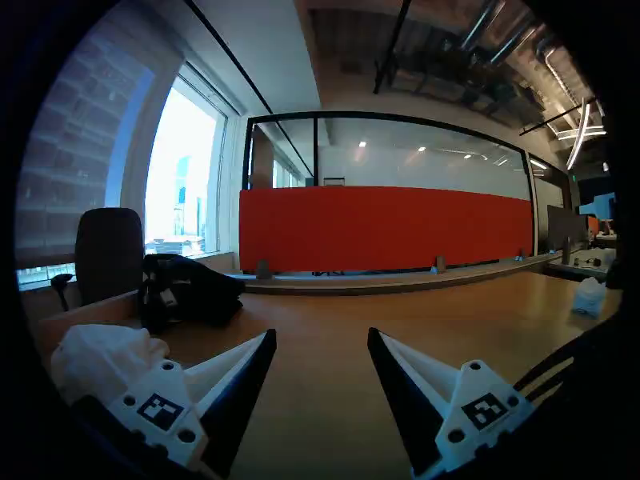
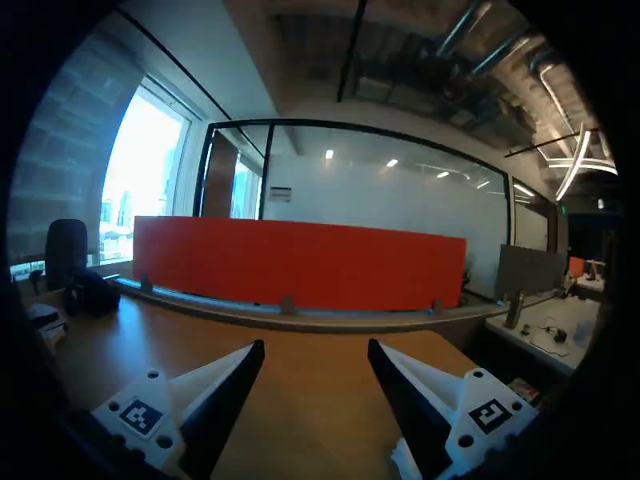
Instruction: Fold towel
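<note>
My left tongs (image 1: pixel 321 332) gape empty over the table (image 1: pixel 320 400); the white towel (image 1: pixel 104 360) lies crumpled at eight o'clock, just beside them. My right tongs (image 2: pixel 316 342) are spread too, empty.

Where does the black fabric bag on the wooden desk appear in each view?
Left gripper view: the black fabric bag lies middle left on the wooden desk, right of the black office chair.
Right gripper view: the bag sits small at the far left, right of that chair.
Shared landmark: the long red divider panel behind the desk.
</note>
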A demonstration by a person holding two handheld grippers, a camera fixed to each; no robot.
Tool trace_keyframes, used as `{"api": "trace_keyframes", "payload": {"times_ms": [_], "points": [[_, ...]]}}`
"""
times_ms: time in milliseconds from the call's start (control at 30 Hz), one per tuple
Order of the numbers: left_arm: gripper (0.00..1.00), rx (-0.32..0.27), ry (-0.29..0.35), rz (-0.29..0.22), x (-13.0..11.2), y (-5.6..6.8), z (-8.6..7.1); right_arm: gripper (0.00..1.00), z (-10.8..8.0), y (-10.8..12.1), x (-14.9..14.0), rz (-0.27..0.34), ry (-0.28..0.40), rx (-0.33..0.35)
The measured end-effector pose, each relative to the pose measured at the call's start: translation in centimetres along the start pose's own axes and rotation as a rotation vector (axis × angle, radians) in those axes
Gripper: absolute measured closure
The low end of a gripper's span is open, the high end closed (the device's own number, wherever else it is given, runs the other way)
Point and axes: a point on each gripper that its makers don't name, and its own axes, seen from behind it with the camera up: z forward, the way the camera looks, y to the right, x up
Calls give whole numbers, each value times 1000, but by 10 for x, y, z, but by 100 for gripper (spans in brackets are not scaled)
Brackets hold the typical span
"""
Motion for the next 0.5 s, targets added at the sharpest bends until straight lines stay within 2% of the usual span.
{"api": "trace_keyframes", "payload": {"times_ms": [500], "points": [[16, 0, 0, 0, 0, 1, 0, 0, 5, 0, -38, 83, 22, 19]]}}
